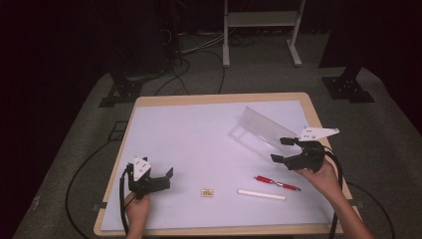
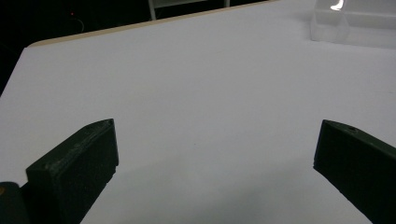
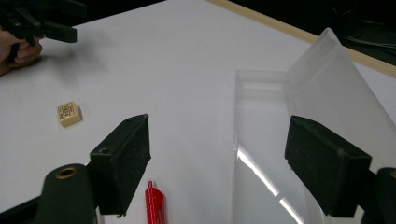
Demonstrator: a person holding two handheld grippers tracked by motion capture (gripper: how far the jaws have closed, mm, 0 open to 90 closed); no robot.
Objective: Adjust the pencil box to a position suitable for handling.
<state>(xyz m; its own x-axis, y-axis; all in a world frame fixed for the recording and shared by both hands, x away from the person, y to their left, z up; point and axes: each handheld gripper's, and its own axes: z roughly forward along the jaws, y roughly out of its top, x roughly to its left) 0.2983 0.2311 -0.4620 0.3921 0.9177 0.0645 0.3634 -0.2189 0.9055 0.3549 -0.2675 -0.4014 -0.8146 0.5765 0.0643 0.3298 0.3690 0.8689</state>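
Note:
My left gripper [image 1: 166,180] rests open near the table's front left, its jaws [image 2: 215,154] wide apart over bare white surface. My right gripper [image 1: 283,150] is open at the right, hovering at the near end of a clear plastic box [image 1: 259,132] whose lid stands up. In the right gripper view its jaws [image 3: 217,149] straddle the box's [image 3: 266,154] left wall. A red pen [image 1: 276,183] lies just in front of the right hand, its tip [image 3: 154,205] below the left jaw. A white stick [image 1: 261,194] and a small tan block [image 1: 207,192] lie near the front edge.
A white mat [image 1: 199,144] covers the wooden table [image 1: 219,98]. The tan block [image 3: 69,114] lies between the two grippers, with the other hand [image 3: 21,44] far off. Cables and stand legs [image 1: 226,55] are on the floor beyond the table.

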